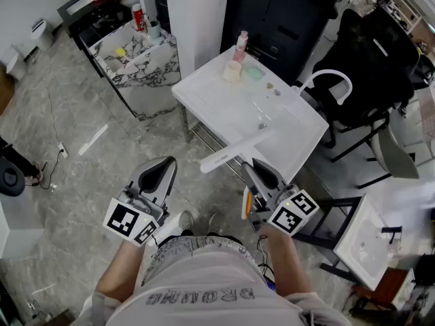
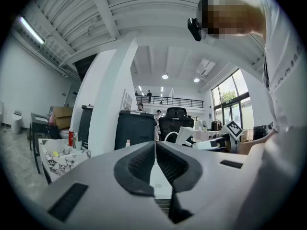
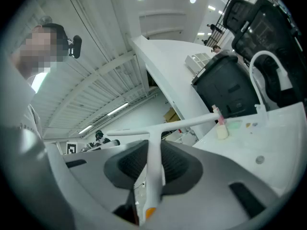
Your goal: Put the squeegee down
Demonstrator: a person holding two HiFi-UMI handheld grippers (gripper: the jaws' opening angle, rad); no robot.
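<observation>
1. My right gripper is pinching the white squeegee by its handle, with the pads pressing on both sides of it.
2. The handle, which is the squeegee's long axis, runs level along my jaws. It points away from me toward the white sink counter. Its orange-tipped end sits back behind the jaws, nearest to me.
3. The blade bar crosses the far end of the handle like the top of a T. In the head view it slants, with its right end farther from me.
4. The squeegee is in the air at the near edge of the counter. I think the blade is just clear of the rim, but from above I cannot be sure.
5. My left gripper has its fingers pressed together on nothing. It is level over the grey floor, beside the right gripper and apart from the squeegee.
6. A pink bottle, a cream cup and a green dish stand at the far corner of the counter, well apart from the blade.
7. A white arched faucet rises at the right side of the counter.
8. A black office chair stands behind the faucet. A marble-patterned table is off to the left.
</observation>
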